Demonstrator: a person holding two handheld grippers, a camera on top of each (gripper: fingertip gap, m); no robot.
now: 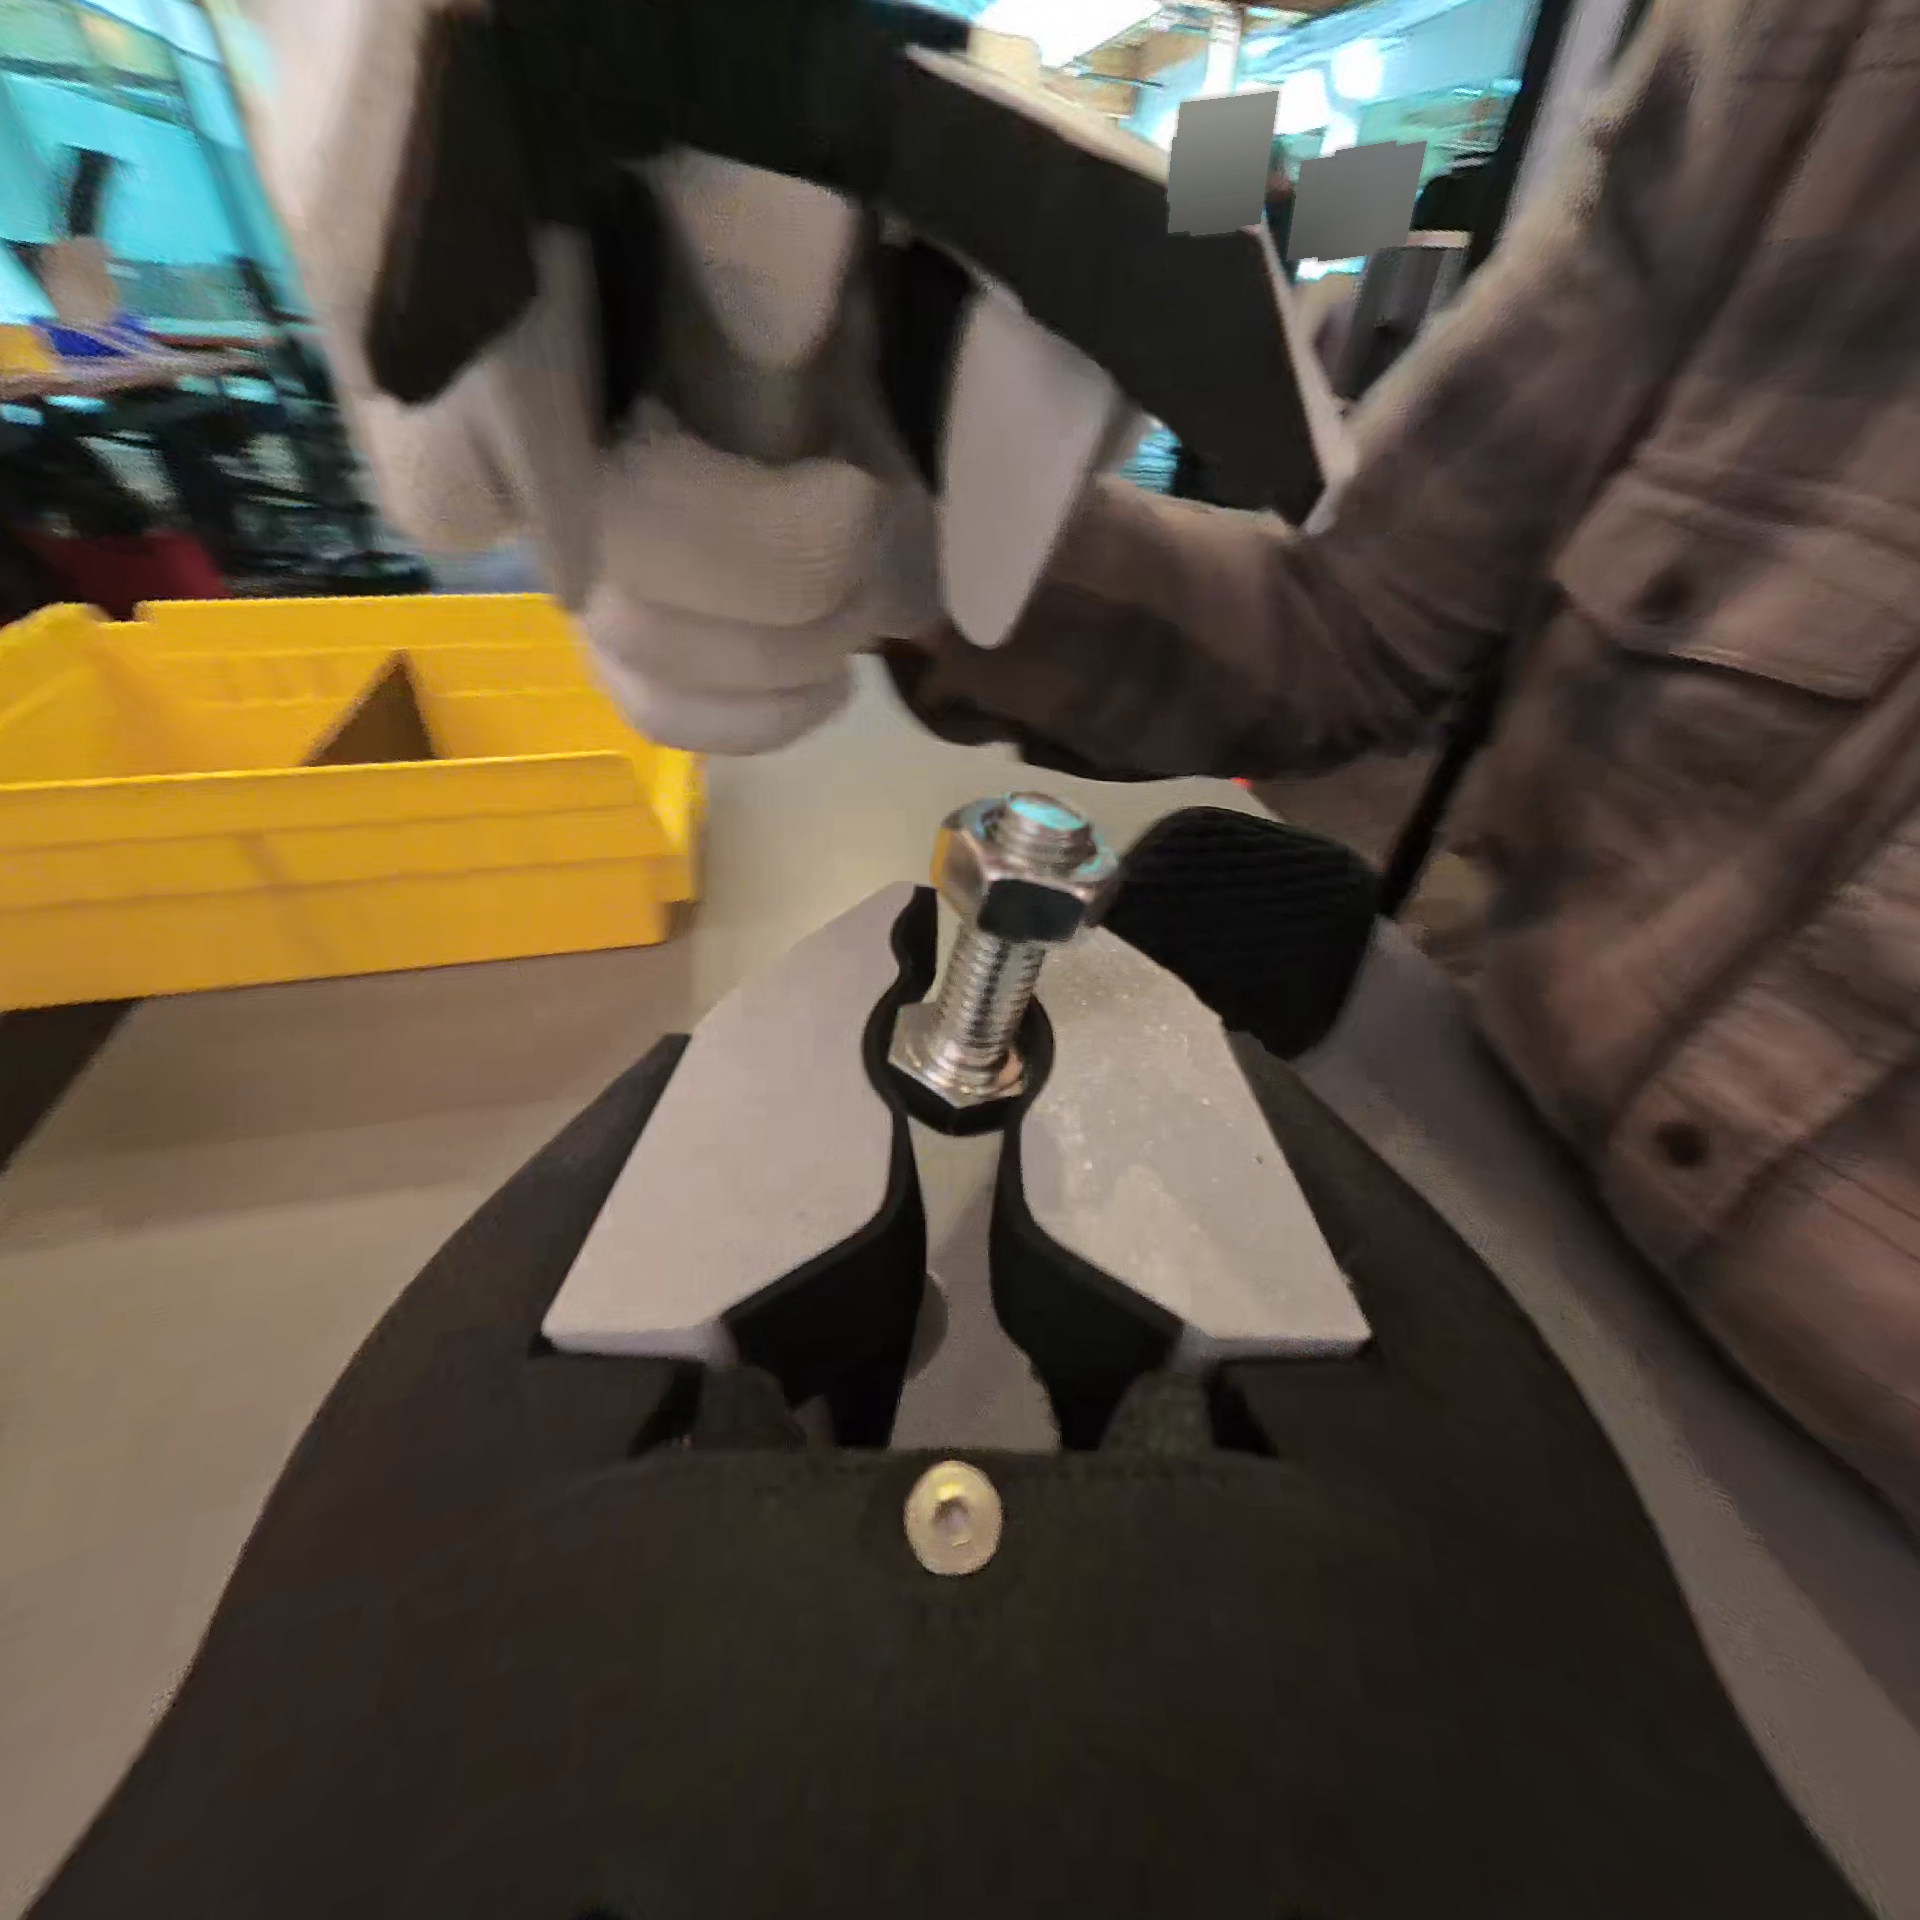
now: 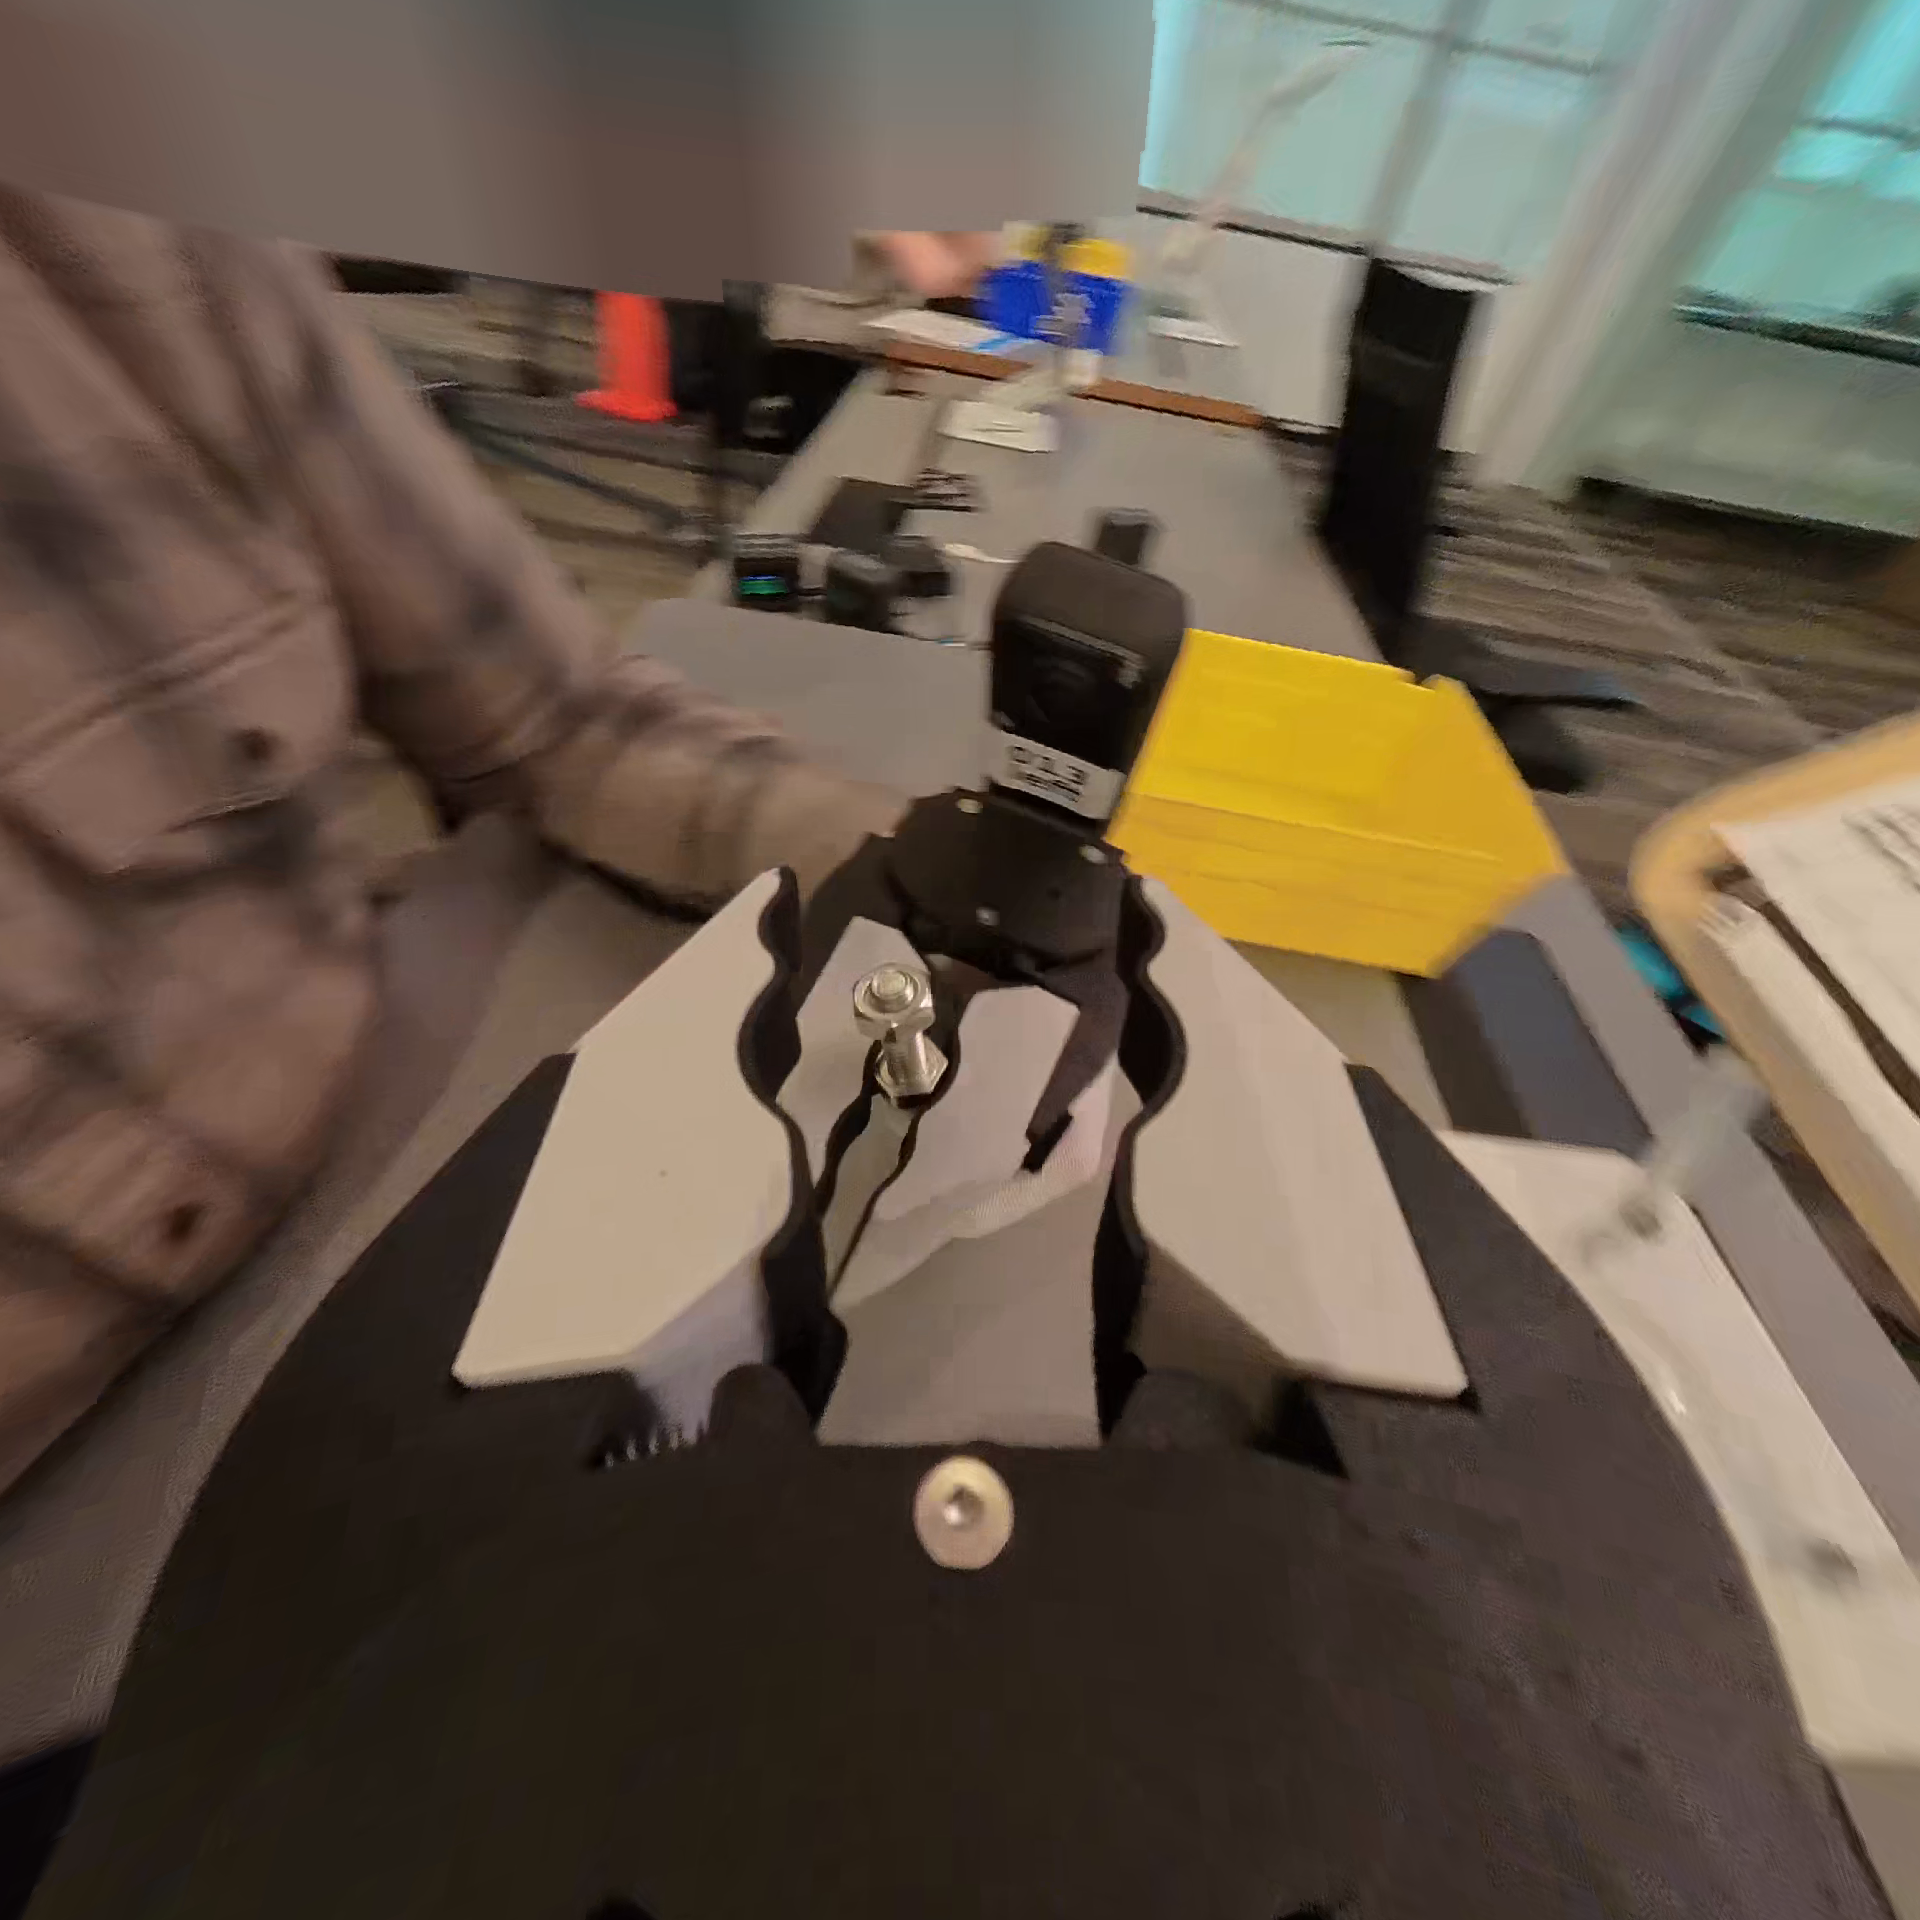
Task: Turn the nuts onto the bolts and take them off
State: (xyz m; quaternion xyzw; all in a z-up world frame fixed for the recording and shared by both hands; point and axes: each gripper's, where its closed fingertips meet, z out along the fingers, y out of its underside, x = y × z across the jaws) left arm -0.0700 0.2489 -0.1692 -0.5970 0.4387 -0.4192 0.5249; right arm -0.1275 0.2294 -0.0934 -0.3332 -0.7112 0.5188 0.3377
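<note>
A silver bolt (image 1: 982, 987) stands upright, its hex head clamped between my left gripper's (image 1: 971, 1013) grey fingers (image 1: 769, 1132). A silver nut (image 1: 1023, 868) sits at the top of its thread. My right gripper (image 1: 831, 436), blurred and held by a white-gloved hand (image 1: 717, 634), hovers above the nut without touching it. In the right wrist view my right gripper (image 2: 956, 997) is open and empty. The bolt (image 2: 906, 1060) and nut (image 2: 891, 1000) show between its spread fingers (image 2: 644, 1143), held by the left gripper (image 2: 902, 1091) beyond.
A yellow bin (image 1: 312, 831) stands on the grey table (image 1: 260, 1143) to the left; it also shows in the right wrist view (image 2: 1330, 821). A person's grey jacket (image 1: 1662, 727) fills the right side. A wooden tray with papers (image 2: 1787, 935) and a white board (image 2: 1662, 1382) lie at the right. Left tips to right tips: about 9 centimetres.
</note>
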